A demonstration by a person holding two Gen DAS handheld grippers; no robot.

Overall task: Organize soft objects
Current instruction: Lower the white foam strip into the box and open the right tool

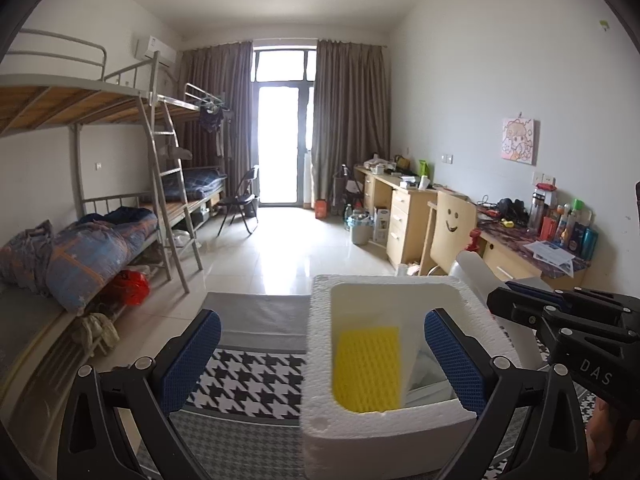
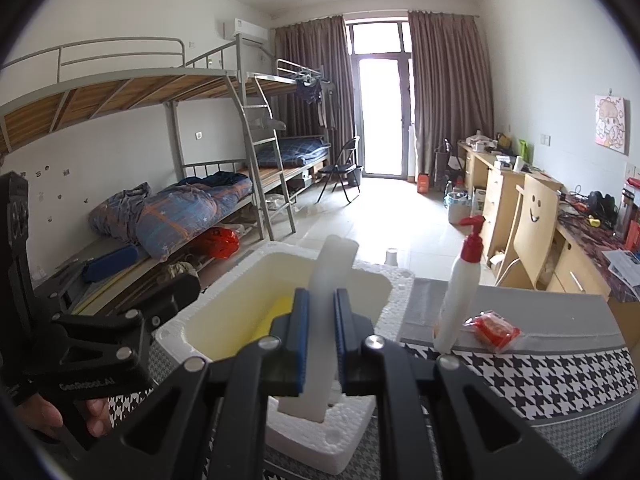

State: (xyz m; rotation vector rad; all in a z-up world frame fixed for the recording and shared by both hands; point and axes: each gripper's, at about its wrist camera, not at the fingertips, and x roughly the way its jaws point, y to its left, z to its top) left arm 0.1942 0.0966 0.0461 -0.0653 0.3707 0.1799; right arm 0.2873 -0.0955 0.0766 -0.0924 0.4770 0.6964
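A white styrofoam box (image 1: 320, 360) (image 2: 384, 276) stands on the houndstooth-cloth table. A yellow sponge (image 1: 368, 364) (image 2: 276, 312) leans inside it. My right gripper (image 2: 320, 340) is shut on a white foam strip (image 2: 330, 276) and holds it upright over the box's near rim; the strip also shows in the left wrist view (image 1: 484, 276). My left gripper (image 1: 320, 360) is open, its blue pads on either side of the box's left wall, holding nothing.
A white pump bottle with a red top (image 2: 460, 280) and a red packet (image 2: 494, 330) sit on the table right of the box. Bunk beds (image 1: 100, 208) stand to the left, desks (image 1: 500, 240) and a chair to the right.
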